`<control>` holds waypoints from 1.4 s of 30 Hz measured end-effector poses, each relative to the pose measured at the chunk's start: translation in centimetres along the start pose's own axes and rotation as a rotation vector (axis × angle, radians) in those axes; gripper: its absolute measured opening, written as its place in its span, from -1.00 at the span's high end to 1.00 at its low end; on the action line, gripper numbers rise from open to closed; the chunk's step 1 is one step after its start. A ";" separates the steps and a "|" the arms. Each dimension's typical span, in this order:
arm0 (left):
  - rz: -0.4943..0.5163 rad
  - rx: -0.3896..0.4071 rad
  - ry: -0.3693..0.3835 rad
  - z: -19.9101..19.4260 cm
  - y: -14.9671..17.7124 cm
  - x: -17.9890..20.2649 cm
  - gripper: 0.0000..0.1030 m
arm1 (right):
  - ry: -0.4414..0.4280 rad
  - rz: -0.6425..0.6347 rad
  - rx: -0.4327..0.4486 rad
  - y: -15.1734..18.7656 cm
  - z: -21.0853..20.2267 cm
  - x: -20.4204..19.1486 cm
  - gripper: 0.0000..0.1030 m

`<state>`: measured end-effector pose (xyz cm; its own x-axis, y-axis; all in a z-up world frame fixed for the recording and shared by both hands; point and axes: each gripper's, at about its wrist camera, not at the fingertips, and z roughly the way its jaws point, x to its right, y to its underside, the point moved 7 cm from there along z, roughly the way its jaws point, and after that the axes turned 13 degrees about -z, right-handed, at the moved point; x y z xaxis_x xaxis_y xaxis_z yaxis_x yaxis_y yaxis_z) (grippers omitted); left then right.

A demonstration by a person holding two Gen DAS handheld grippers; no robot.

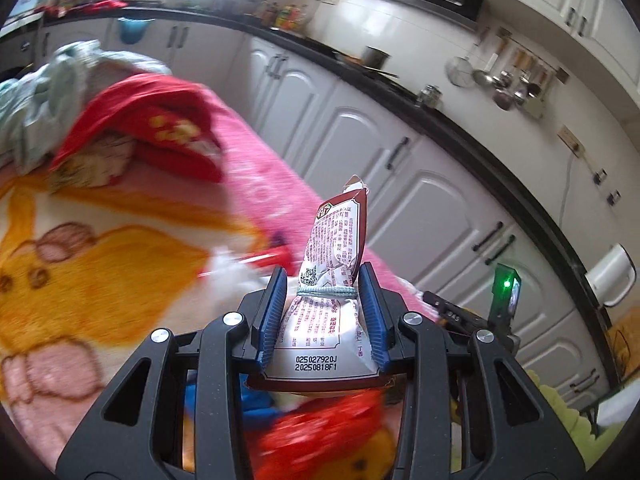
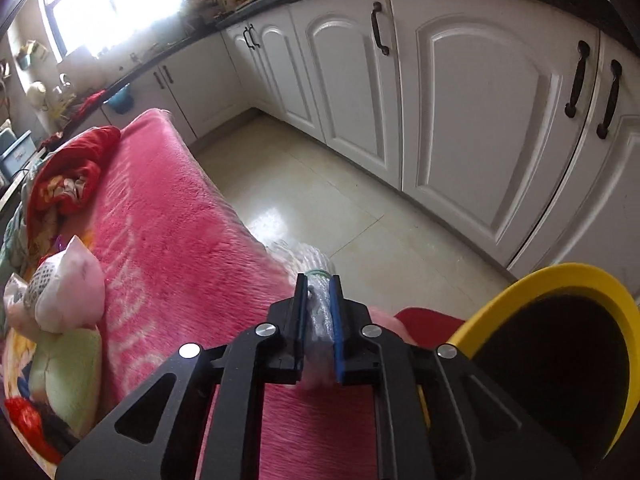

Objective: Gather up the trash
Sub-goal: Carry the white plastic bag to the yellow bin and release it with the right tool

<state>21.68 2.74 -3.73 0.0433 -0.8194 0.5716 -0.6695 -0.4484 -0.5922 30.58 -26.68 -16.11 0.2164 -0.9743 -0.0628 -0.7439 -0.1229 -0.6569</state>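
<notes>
My left gripper [image 1: 323, 280] is shut on a white and dark red snack packet [image 1: 330, 292] tied with a pale blue band, held upright above the pink blanket [image 1: 256, 160]. My right gripper [image 2: 318, 286] is shut on a piece of clear bubble wrap [image 2: 308, 258] that sticks out past the fingertips, over the blanket's edge [image 2: 168, 240]. A yellow-rimmed bin [image 2: 560, 340] with a dark inside stands at the lower right of the right wrist view, just right of the right gripper.
A red cloth [image 1: 152, 120] and pale green clothes [image 1: 44, 92] lie at the far end of the blanket. Soft pouches [image 2: 68, 280] lie on its left part. White cabinets [image 2: 460, 120] under a black counter line the tiled floor [image 2: 320, 184]. A device with a green light [image 1: 506, 292] shows at right.
</notes>
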 end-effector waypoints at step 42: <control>0.375 -0.392 0.139 16.0 21.1 21.0 0.01 | 0.107 0.289 0.049 14.5 -16.2 15.4 0.29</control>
<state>20.28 -29.67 -13.31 -0.3313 -0.8307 0.4474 -0.8471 0.0530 -0.5288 12.89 -46.48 -14.48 -0.0689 -0.9823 -0.1743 -0.7332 0.1683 -0.6589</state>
